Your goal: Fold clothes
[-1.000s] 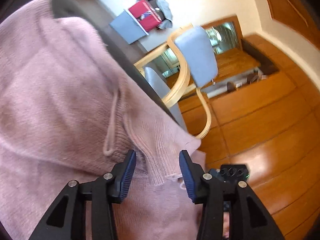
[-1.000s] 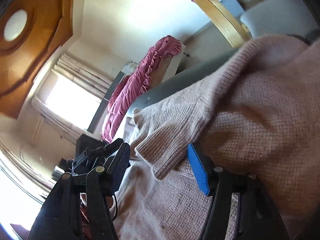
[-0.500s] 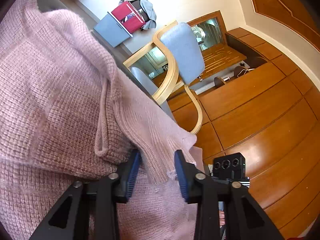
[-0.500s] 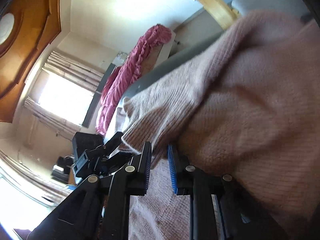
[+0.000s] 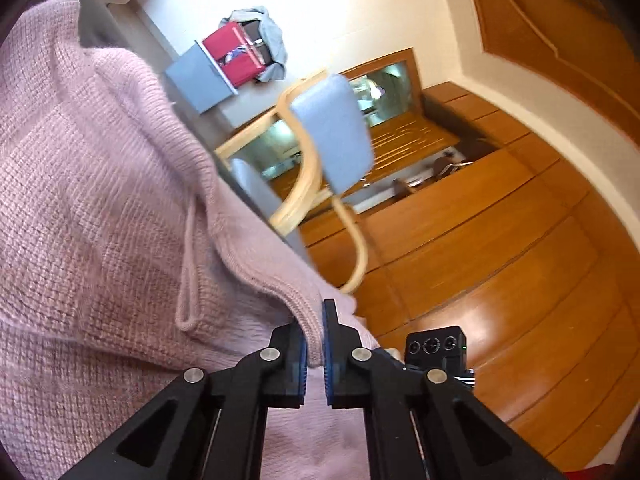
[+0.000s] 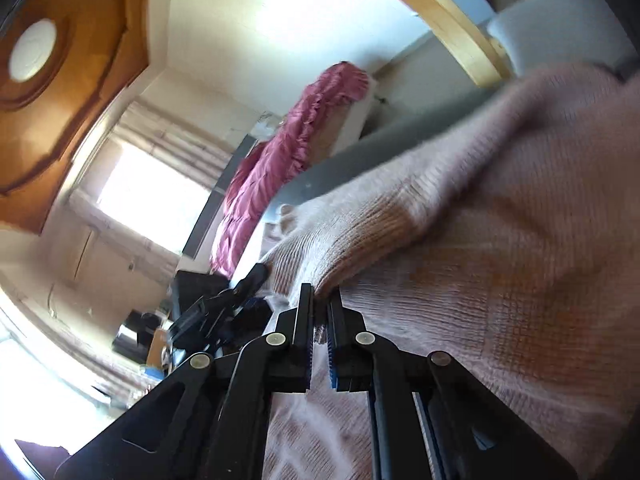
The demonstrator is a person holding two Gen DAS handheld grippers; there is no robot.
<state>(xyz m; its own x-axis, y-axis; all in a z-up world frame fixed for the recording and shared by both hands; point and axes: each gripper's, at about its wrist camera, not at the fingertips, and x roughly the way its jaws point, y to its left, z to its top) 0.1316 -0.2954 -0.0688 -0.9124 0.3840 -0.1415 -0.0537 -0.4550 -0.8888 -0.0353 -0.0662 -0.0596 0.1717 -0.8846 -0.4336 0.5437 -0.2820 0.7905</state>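
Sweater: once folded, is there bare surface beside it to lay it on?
Little shows. The pink sweater fills the near surface under both hand-held grippers. Bare: a grey strip along its far edge, toward the crimson cloth. The grey-cushioned chair crowds the other side.

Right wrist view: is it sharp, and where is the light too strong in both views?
Right wrist view: the pink sweater is motion-blurred, and the window is blown out white. Left wrist view: sharper knit, chair slightly smeared, glare on the wooden floor, strong fisheye bending.
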